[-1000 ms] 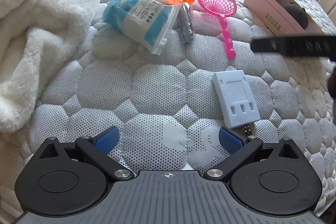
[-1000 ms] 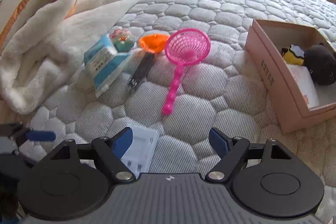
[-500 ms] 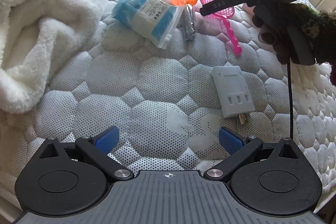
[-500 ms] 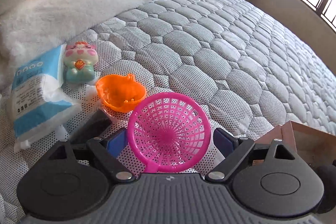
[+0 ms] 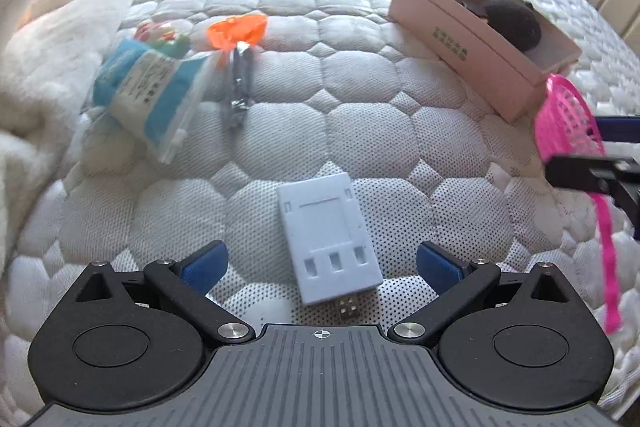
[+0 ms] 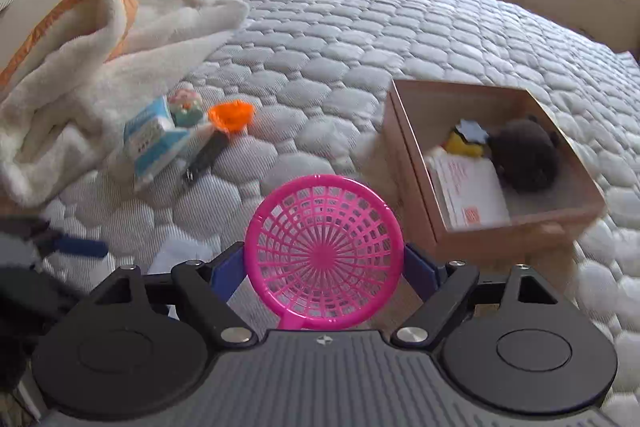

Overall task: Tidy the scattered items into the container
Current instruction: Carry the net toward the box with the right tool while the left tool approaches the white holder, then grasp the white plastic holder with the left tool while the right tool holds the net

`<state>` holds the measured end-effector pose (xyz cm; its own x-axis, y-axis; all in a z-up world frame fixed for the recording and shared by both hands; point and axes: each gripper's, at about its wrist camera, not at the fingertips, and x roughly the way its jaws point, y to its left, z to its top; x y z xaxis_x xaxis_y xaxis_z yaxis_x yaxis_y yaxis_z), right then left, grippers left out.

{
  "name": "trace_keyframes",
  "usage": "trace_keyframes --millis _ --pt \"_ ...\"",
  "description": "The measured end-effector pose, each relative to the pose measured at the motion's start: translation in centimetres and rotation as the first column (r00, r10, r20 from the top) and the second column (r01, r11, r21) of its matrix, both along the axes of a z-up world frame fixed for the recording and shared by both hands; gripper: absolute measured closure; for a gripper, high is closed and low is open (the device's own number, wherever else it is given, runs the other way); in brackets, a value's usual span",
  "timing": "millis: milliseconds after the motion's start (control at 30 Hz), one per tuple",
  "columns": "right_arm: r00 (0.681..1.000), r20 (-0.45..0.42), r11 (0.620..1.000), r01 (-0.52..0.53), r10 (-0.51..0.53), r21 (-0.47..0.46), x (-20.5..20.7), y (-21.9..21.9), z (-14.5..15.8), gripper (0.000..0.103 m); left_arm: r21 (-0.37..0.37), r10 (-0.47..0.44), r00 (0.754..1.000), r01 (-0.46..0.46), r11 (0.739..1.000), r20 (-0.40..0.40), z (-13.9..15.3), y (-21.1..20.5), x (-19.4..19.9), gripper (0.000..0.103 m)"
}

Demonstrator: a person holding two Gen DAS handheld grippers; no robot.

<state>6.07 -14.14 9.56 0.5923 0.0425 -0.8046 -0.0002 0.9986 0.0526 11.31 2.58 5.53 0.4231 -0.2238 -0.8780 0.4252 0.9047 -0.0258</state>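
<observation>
My right gripper (image 6: 326, 263) is shut on the pink sieve (image 6: 324, 251) and holds it in the air left of the pink cardboard box (image 6: 416, 163). The sieve (image 5: 568, 123) and box (image 5: 460, 43) also show at the right of the left wrist view. My left gripper (image 5: 320, 263) is open, its blue pads on either side of the white USB adapter (image 5: 328, 239) lying on the mattress. A blue tissue pack (image 5: 140, 91), nail clippers (image 5: 238, 87), an orange cup (image 5: 236, 31) and a small toy figure (image 5: 156, 31) lie at the far left.
The box holds a dark plush toy (image 6: 524, 155), a yellow toy (image 6: 464, 143) and a white card (image 6: 468, 191). A white fleece blanket (image 6: 80, 75) is heaped at the left of the quilted mattress (image 6: 360, 39). A window and curtains stand behind the bed.
My right gripper closed on the pink sieve, lifted it off the mattress and carried it right, toward the box. My left gripper moved over the white adapter.
</observation>
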Motion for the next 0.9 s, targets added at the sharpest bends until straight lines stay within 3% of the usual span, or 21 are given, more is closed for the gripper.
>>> trace_keyframes --millis 67,167,333,400,500,567,667,733,900 --pt "0.999 -0.029 1.000 0.020 -0.020 0.000 -2.3 -0.6 -0.4 0.020 0.100 -0.069 0.995 0.062 0.993 0.073 -0.4 -1.2 -0.5 0.000" --pt "0.997 -0.051 0.999 0.053 -0.053 0.005 -4.7 -1.3 -0.8 0.020 0.265 -0.138 0.980 0.096 0.960 0.146 -0.9 -1.0 -0.4 0.000" --pt "0.995 -0.053 0.995 0.089 -0.087 0.039 -5.8 -1.6 -1.3 0.020 0.424 -0.033 0.976 -0.062 0.904 0.214 -0.5 3.6 1.4 0.000" --pt "0.995 -0.052 0.994 0.090 -0.087 0.058 -5.9 -1.4 -1.4 0.020 0.396 0.073 0.979 -0.145 0.907 0.190 0.0 5.4 2.0 0.000" --pt "0.996 -0.050 0.994 0.081 -0.078 0.070 -6.1 -0.8 -1.4 0.020 0.147 0.227 0.972 -0.235 0.961 0.068 1.4 6.7 1.2 0.000" --pt "0.996 -0.054 0.994 0.071 -0.067 0.079 -6.1 -0.6 -1.4 0.020 0.073 0.211 0.977 -0.212 0.975 0.018 1.3 5.2 0.3 0.000" --pt "0.996 -0.074 0.996 0.050 -0.044 0.080 -6.0 -0.6 -1.5 0.020 0.122 0.074 0.995 -0.082 0.989 0.067 -0.2 0.5 -0.3 0.000" --pt "0.996 -0.085 0.997 0.034 -0.028 0.069 -5.9 -0.8 -1.6 0.020 0.172 0.007 0.994 -0.025 0.985 0.105 -1.1 -1.6 0.0 0.000" --pt "0.995 -0.102 0.998 0.029 -0.023 0.063 -5.3 -1.6 -2.0 0.020 0.352 -0.098 0.983 0.037 0.935 0.155 -1.7 -1.3 -0.1 0.000"
